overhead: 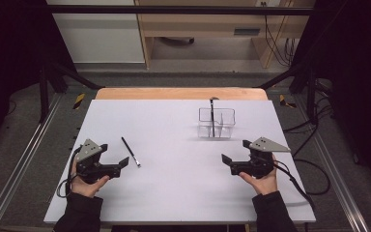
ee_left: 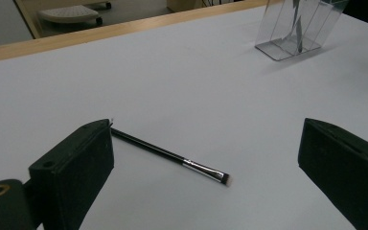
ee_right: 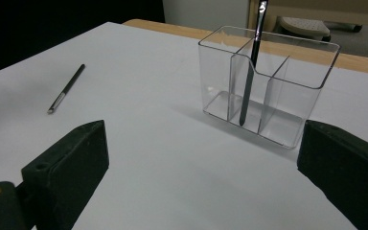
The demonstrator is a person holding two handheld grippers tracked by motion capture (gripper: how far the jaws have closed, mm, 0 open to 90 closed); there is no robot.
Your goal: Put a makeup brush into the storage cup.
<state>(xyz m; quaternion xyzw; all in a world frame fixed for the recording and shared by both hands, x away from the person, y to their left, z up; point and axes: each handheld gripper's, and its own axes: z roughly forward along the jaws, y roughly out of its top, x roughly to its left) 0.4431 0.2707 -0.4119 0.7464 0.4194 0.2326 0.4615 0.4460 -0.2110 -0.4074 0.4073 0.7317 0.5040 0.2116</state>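
Black brush [ee_left: 170, 155] lies flat between the open left claw [ee_left: 206, 165] jaws.

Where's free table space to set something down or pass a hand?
Bare: the wide strip between the left gripper and right gripper, near the front edge of the white table; also the far left, beyond the loose makeup brush. Tighter: around the clear organizer, far right, with a brush standing in it.
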